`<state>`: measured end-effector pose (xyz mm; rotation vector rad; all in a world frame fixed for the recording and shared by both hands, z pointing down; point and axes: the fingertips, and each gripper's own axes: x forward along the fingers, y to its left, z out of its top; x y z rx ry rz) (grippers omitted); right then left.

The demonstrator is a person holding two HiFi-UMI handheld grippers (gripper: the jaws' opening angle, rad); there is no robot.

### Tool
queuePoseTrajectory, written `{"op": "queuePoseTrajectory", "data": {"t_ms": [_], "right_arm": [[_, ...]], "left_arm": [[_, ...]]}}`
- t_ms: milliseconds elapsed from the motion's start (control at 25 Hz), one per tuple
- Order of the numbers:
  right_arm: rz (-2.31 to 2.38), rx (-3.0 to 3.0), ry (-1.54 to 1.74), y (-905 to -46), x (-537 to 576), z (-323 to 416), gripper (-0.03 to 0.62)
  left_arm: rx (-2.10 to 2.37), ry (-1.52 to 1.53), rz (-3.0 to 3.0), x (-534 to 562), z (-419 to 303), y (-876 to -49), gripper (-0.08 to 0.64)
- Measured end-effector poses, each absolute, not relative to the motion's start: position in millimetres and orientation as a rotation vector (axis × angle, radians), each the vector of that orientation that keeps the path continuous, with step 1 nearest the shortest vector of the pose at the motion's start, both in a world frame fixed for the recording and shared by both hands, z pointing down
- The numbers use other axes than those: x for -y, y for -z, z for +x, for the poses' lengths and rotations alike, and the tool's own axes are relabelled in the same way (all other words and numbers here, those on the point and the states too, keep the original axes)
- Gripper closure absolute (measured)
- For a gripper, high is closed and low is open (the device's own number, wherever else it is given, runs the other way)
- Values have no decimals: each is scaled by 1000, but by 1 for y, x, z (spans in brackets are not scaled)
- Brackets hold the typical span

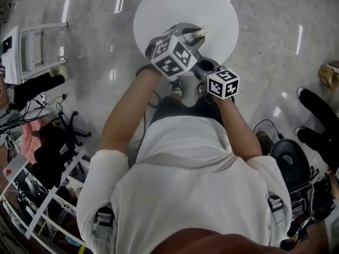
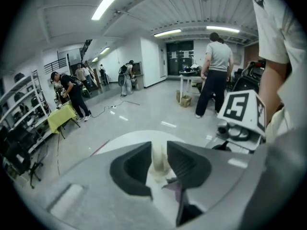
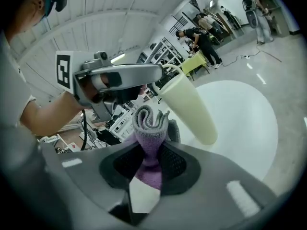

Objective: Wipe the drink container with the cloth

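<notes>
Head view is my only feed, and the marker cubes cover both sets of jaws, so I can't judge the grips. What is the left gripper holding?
Observer: The left gripper is clamped on the cream drink container.
Operator: And the right?
Observer: The right gripper pinches the purple cloth, folded between its jaws.
Operator: Is the container standing on the table?
Observer: No, it hangs tilted above the round white table.

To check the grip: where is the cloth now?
In the right gripper view, the purple cloth is pinched in the right gripper, just left of the cream drink container.
</notes>
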<state>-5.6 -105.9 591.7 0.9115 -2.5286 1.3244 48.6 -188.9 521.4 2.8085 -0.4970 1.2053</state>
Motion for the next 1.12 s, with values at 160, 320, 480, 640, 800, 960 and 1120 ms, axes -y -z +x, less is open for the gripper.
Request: {"op": "queuePoseTrajectory", "data": {"t_ms": [160, 320, 480, 640, 800, 960, 1120], "right_arm": [[881, 2558, -1386, -600, 132, -20, 494], [871, 2615, -1356, -601, 149, -30, 494], [933, 2718, -1460, -590, 165, -28, 495], [1036, 2719, -1701, -596, 172, -19, 495], [1193, 2477, -1993, -628, 172, -13, 495], [1374, 2105, -2155, -673, 164, -7, 497], [1444, 1979, -2144, -690, 161, -5, 497]], "left_arm": [[492, -1218, 2795, 194, 47, -527, 486], [486, -1207, 2774, 196, 46, -529, 489], [482, -1199, 2758, 198, 46, -527, 492], [471, -1207, 2757, 196, 48, -528, 494], [458, -1207, 2756, 195, 48, -528, 494], [460, -1192, 2756, 195, 48, -528, 494], [459, -1192, 2756, 195, 46, -530, 495]]}}
